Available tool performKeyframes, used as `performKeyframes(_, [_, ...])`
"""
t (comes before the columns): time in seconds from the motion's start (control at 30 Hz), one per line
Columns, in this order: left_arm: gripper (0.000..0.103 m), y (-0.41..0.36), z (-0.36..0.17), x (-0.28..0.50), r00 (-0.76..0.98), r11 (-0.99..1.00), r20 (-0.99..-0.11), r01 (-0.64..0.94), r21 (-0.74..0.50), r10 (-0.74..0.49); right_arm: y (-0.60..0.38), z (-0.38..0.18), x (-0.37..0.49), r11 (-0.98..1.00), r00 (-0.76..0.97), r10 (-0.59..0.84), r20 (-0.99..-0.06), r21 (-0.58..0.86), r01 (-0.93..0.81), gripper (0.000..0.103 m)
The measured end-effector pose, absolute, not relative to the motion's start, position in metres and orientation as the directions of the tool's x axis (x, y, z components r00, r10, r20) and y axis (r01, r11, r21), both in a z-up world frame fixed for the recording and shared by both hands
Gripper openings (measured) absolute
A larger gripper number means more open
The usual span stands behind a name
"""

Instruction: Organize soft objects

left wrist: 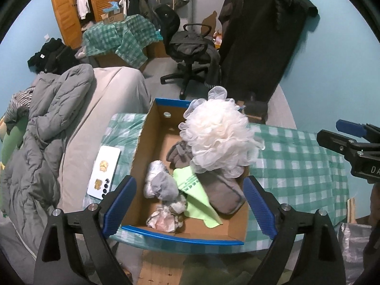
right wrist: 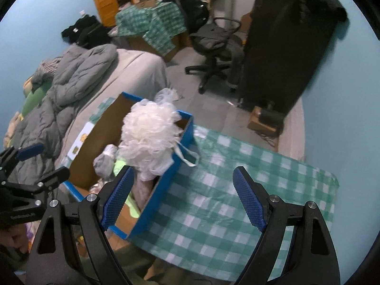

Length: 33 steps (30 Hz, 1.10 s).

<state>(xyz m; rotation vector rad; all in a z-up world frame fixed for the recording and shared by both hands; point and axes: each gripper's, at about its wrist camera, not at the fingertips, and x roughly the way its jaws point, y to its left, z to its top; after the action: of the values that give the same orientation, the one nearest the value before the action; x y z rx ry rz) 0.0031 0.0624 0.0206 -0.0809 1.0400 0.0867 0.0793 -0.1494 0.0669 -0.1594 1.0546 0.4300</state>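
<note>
While the left wrist view looks steeply down, the left gripper [left wrist: 190, 204] stands spread wide with nothing between its blue pads, framing the near end of the cardboard box [left wrist: 152, 128] on the checked tablecloth [left wrist: 296, 166]. All the soft things visible lie inside the box: white bath pouf [left wrist: 216, 137] piled highest toward the far right side, grey slipper [left wrist: 223, 194] under it with its long axis running from near right toward the far left, green cloth [left wrist: 194, 194] beside that, grey rolled socks [left wrist: 161, 185] and a crumpled pale wad [left wrist: 163, 220] nearest the gripper. A white phone [left wrist: 104, 173] lies on the cloth just left of the box, outside it. The right gripper [left wrist: 351, 149] shows at the right edge, well apart from the box. From the right wrist view, the right gripper [right wrist: 182, 197] is likewise spread and empty; its left pad overlaps the box's blue wall [right wrist: 163, 190], its right pad hangs over bare tablecloth [right wrist: 225, 190]. Box contents lie left and ahead of it. This view shows the pouf's cord loop [right wrist: 190, 156] hanging over the box wall, unseen from the left; the slipper's outline and the phone are clear only from the left. Judgement: left gripper is nearer the contents; no soft item appears outside the box, so sorting looks close to done.
</note>
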Motion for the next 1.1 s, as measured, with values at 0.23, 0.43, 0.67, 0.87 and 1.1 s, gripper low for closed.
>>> performKeyframes(0.23, [0.092, 0.055, 0.026, -0.001, 0.504, 0.991, -0.864, -0.125, -0.055, 0.015, -0.180, 0.075, 0.071, 0.942, 0.476, 0.246, -0.844, 0.093, -0.323, 0.084])
performKeyframes(0.43, [0.092, 0.047, 0.024, -0.003, 0.502, 0.991, -0.864, -0.132, -0.036, 0.035, -0.196, 0.075, 0.066, 0.956, 0.493, 0.226, -0.840, 0.093, -0.280, 0.084])
performKeyframes(0.67, [0.092, 0.040, 0.024, -0.003, 0.500, 0.993, -0.865, -0.119, -0.021, 0.042, -0.211, 0.072, 0.061, 0.959, 0.491, 0.216, -0.844, 0.090, -0.268, 0.084])
performKeyframes(0.87, [0.092, 0.032, 0.024, -0.001, 0.486, 0.994, -0.873, -0.108, -0.015, 0.040, -0.216, 0.070, 0.060, 0.960, 0.489, 0.214, -0.846, 0.090, -0.265, 0.084])
performKeyframes(1.1, [0.092, 0.028, 0.025, 0.000, 0.491, 0.995, -0.870, -0.104, -0.012, 0.041, -0.221, 0.070, 0.058, 0.960, 0.494, 0.213, -0.843, 0.086, -0.267, 0.084])
